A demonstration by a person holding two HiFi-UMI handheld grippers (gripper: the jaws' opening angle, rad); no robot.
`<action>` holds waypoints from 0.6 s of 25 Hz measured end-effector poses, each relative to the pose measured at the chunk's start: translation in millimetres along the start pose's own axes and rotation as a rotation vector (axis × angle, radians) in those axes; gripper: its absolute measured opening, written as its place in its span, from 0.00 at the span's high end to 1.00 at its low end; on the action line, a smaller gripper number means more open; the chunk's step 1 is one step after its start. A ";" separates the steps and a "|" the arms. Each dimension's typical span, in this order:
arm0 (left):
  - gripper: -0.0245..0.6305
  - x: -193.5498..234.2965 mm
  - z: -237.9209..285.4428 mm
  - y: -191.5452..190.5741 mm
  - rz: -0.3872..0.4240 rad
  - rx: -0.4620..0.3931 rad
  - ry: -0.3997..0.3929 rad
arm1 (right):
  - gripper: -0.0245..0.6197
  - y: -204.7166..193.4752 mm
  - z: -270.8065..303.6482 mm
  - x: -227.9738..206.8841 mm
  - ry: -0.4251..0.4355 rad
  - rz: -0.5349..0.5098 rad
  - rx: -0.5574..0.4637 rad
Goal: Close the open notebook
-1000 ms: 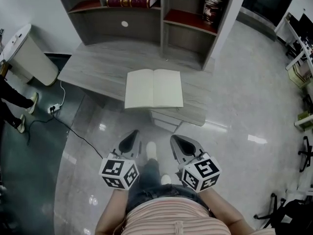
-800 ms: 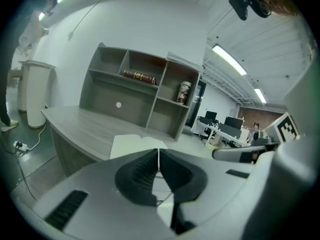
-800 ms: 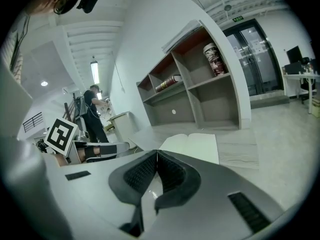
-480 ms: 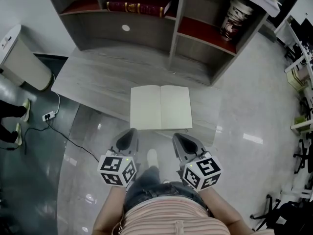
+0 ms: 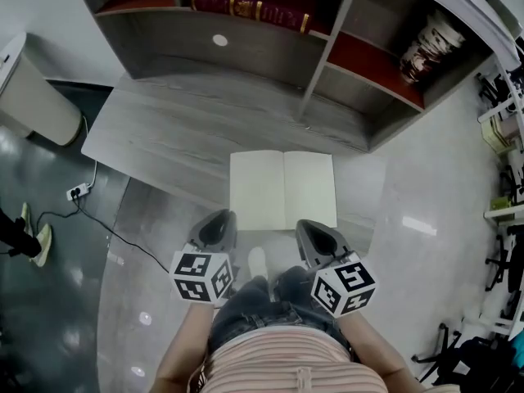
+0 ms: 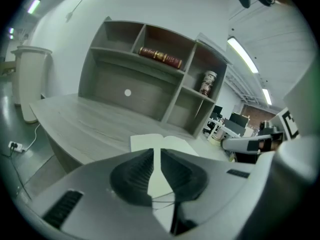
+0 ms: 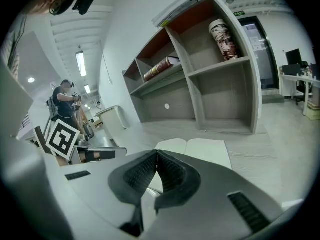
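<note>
Floor [image 5: 426, 219]: pale and glossy on the right, darker on the left. A socket strip [image 5: 78, 191] with a black cable is seen on the dark part.
Desk [image 5: 180, 129]: grey wood grain, set at an angle. Only the notebook is seen on its top.
Shelf unit [image 5: 270, 43]: stands at the far side of the desk. A dark red book [image 5: 254, 8] lies in an upper compartment, and a printed tin [image 5: 426, 47] stands in the right compartment.
Bin [image 5: 33, 97]: white, placed on the floor beside the left end of the desk, well apart from the notebook.
Notebook [image 5: 282, 189]: open and flat, blank pages up, laid at the near edge of the desk.
In the way: between the tools and the notebook only the near edge of the desk is found.
Notebook and tools: both tools are held just before its near edge, one under each page, and no contact is seen.
Notebook direction: the spine is pointed away from the person, toward the shelf unit. The long axis of the open spread runs from left to right.
Left tool [image 5: 218, 222]: jaws almost together, only a thin slit is left, nothing is held.
Right tool [image 5: 312, 231]: jaws pressed together, nothing is held.
</note>
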State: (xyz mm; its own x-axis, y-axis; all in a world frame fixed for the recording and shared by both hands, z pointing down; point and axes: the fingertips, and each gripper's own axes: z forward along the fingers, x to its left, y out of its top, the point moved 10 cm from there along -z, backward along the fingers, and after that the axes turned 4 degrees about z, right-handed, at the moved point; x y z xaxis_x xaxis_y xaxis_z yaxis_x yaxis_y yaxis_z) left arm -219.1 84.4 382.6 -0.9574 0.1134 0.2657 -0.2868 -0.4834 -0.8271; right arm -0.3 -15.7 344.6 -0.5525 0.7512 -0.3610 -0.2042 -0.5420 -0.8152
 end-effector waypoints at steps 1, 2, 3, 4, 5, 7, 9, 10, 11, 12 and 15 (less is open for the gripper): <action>0.93 3.9 1.9 -3.1 -0.024 0.015 0.002 | 0.95 -0.1 2.6 -0.5 0.000 0.001 0.012; 0.91 7.4 4.1 -6.3 -0.044 0.031 0.004 | 0.95 -0.2 5.3 -1.3 -0.001 0.002 0.022; 0.89 10.6 6.4 -9.5 -0.061 0.047 0.005 | 0.95 -0.1 8.1 -2.3 -0.002 0.005 0.030; 0.88 13.4 8.6 -12.8 -0.078 0.062 0.008 | 0.95 0.0 11.0 -3.4 -0.002 0.006 0.038; 0.86 15.7 10.5 -16.4 -0.096 0.077 0.010 | 0.95 0.0 13.7 -4.5 -0.002 0.007 0.046; 0.84 19.3 13.3 -24.1 -0.135 0.106 0.014 | 0.95 -0.7 18.9 -6.4 0.001 0.009 0.066; 0.82 21.7 16.3 -32.1 -0.178 0.134 0.014 | 0.95 -2.0 23.6 -8.8 0.006 0.010 0.089; 0.80 22.5 18.3 -36.0 -0.200 0.148 0.012 | 0.95 -2.5 25.7 -10.1 0.008 0.011 0.100; 0.80 22.9 20.3 -39.9 -0.221 0.162 0.010 | 0.95 -3.0 27.5 -11.3 0.010 0.011 0.111; 0.79 23.4 22.2 -43.6 -0.241 0.175 0.008 | 0.95 -3.4 29.2 -12.2 0.012 0.011 0.121; 0.78 25.2 27.2 -54.0 -0.296 0.208 0.007 | 0.95 -6.0 34.1 -13.0 0.020 0.009 0.149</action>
State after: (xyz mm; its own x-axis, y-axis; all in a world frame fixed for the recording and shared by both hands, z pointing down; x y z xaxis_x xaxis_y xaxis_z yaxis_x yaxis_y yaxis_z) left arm -226.8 89.8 447.5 -0.8342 0.2806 0.4746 -0.5393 -0.5948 -0.5961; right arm -19.5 -35.1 369.7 -0.5387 0.7529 -0.3782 -0.3183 -0.5975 -0.7360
